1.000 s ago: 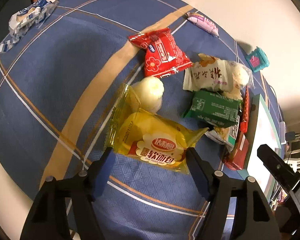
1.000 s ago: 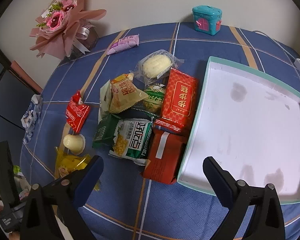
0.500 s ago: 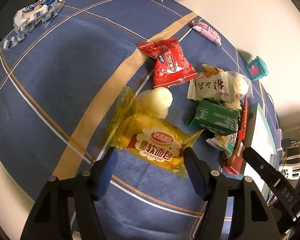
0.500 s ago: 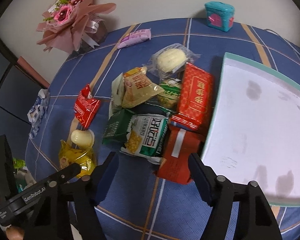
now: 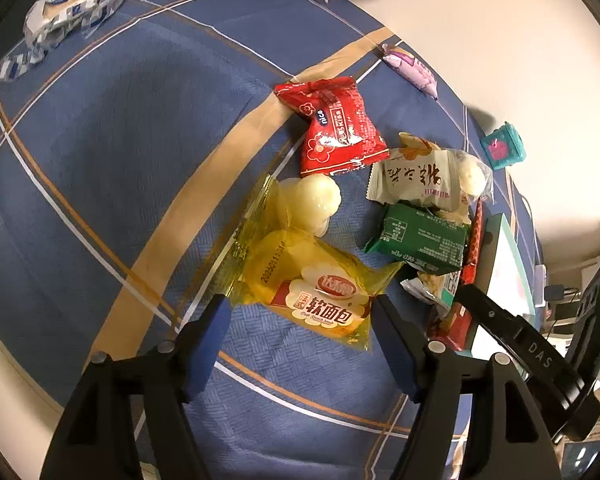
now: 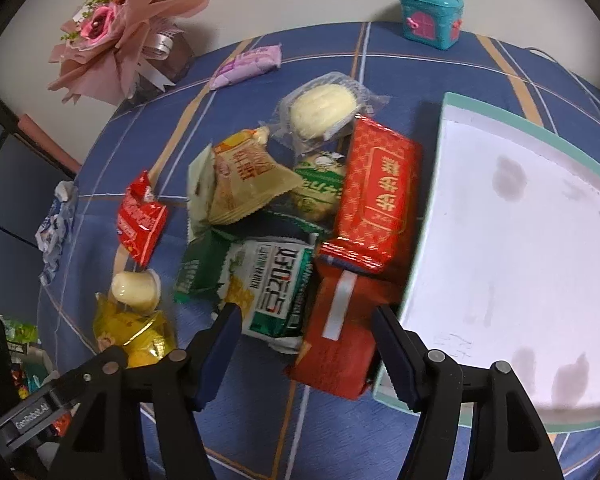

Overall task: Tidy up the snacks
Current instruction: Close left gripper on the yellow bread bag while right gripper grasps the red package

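On the blue plaid tabletop (image 5: pixel 100 152) a heap of snack packets lies beside a shallow white tray with a teal rim (image 6: pixel 496 120). The left tool (image 5: pixel 300 312) points down at a yellow soft-bread packet (image 5: pixel 312 284); its jaws are opening, the near end of the packet sits between the blue pads, and neither pad presses on it. A pale round bun (image 5: pixel 312 200) touches the packet's far end, with a red candy bag (image 5: pixel 336 132) just beyond. The right tool (image 6: pixel 306 322) has its jaws closing around the near ends of a green-and-white corn snack packet (image 6: pixel 276 280) and a dark red packet (image 6: pixel 340 332), which lies against the tray's wall; the pads do not yet squeeze either. A red patterned box (image 6: pixel 376 196) rests above them.
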`<action>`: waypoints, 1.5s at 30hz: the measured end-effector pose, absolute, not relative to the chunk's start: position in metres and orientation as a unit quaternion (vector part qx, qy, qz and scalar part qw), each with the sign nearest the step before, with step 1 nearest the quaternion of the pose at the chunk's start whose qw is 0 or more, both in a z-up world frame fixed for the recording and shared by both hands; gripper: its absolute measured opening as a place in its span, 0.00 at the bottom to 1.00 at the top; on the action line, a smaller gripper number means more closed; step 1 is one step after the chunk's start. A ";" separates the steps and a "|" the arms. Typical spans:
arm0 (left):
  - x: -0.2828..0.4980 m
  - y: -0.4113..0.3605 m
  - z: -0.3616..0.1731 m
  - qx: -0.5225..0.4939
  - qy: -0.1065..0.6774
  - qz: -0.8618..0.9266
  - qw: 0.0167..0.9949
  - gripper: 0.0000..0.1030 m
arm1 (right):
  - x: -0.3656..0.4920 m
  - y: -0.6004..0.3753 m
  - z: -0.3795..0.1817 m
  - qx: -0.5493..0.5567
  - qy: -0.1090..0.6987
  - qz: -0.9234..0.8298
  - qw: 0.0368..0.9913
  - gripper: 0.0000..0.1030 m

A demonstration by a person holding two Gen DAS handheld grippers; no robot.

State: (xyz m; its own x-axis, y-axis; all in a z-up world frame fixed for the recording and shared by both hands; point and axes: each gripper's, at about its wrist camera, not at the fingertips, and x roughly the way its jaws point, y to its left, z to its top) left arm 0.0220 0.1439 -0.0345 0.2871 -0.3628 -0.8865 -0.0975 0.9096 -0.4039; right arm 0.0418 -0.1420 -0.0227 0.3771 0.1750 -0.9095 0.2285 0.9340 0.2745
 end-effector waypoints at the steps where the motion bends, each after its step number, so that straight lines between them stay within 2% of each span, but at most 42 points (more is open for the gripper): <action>1: 0.022 0.145 -0.034 -0.197 0.591 -0.085 0.778 0.71 | 0.042 -0.143 -0.023 0.184 0.558 -0.018 0.809 0.67; 14: 0.032 0.152 -0.040 -0.268 0.601 -0.049 0.752 0.73 | 0.040 -0.148 -0.033 0.166 0.576 -0.040 0.800 0.65; 26: 0.036 0.126 -0.057 -0.222 0.631 -0.026 0.743 0.73 | 0.043 -0.138 -0.035 0.138 0.577 -0.039 0.804 0.58; 28: 0.034 0.123 -0.057 -0.219 0.631 -0.026 0.744 0.69 | 0.043 -0.139 -0.035 0.145 0.578 -0.040 0.802 0.55; 29: 0.034 0.122 -0.057 -0.219 0.630 -0.028 0.745 0.66 | 0.042 -0.141 -0.035 0.147 0.579 -0.042 0.801 0.50; 31: 0.033 0.117 -0.055 -0.221 0.628 -0.036 0.745 0.53 | 0.040 -0.145 -0.035 0.145 0.580 -0.050 0.800 0.44; 45: 0.047 0.073 -0.055 -0.160 0.637 -0.034 0.753 0.45 | 0.045 -0.134 -0.040 0.104 0.582 -0.048 0.805 0.45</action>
